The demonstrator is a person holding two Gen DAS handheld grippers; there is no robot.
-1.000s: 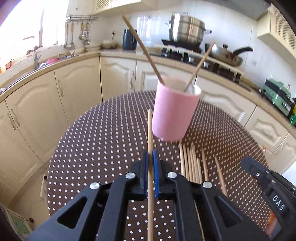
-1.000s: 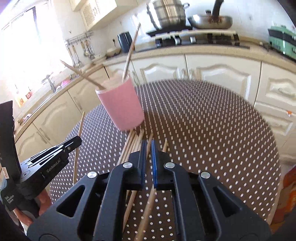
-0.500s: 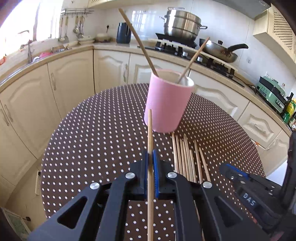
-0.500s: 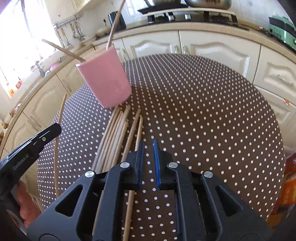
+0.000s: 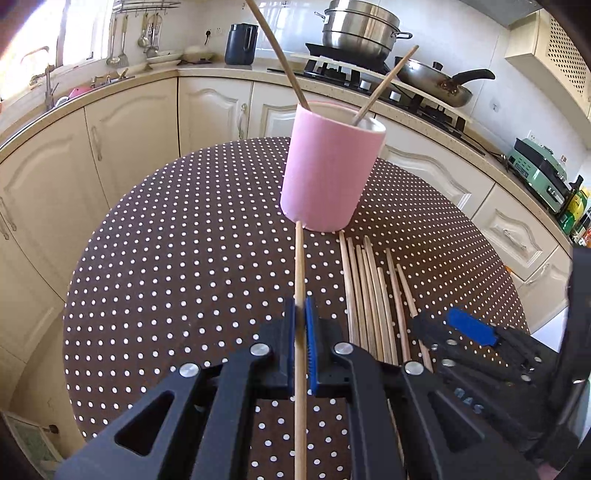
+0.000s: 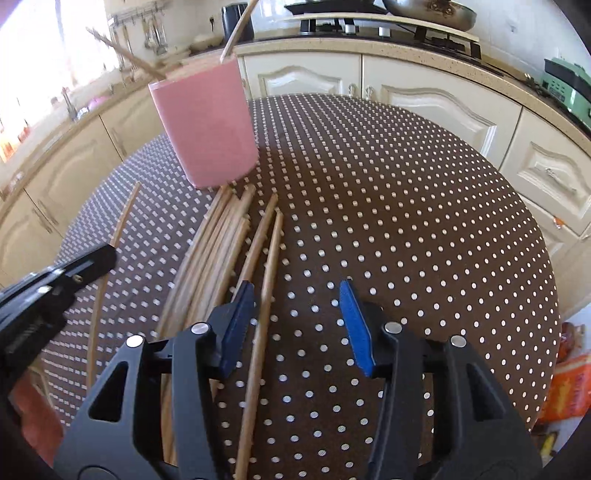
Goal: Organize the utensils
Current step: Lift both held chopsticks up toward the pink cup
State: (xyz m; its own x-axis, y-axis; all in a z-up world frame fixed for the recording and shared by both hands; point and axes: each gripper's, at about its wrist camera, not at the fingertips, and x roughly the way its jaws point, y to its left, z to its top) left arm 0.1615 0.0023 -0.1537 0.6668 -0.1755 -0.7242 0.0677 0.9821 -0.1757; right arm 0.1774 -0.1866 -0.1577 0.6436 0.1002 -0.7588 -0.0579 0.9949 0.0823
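A pink cup [image 5: 328, 173] [image 6: 207, 122] stands on the round polka-dot table [image 5: 166, 240] with two chopsticks leaning in it. My left gripper [image 5: 301, 306] is shut on one wooden chopstick [image 5: 300, 258], whose tip points at the cup's base. Several loose chopsticks [image 5: 369, 288] [image 6: 218, 251] lie in a row in front of the cup. My right gripper [image 6: 295, 288] hovers low over the right edge of that row, its jaws opening. One chopstick [image 6: 267, 280] lies just inside its left pad, untouched. The left gripper [image 6: 107, 254] shows at left in the right wrist view.
Cream kitchen cabinets and a countertop curve behind the table. A steel pot [image 5: 358, 26] and a pan [image 5: 436, 77] sit on the stove, with a dark kettle [image 5: 240, 44] beside it. An orange packet [image 6: 569, 384] lies on the floor past the table's right edge.
The right gripper's jaws went from shut to wide apart while it sank toward the row of chopsticks. The left gripper stayed shut on its chopstick and dipped slightly.
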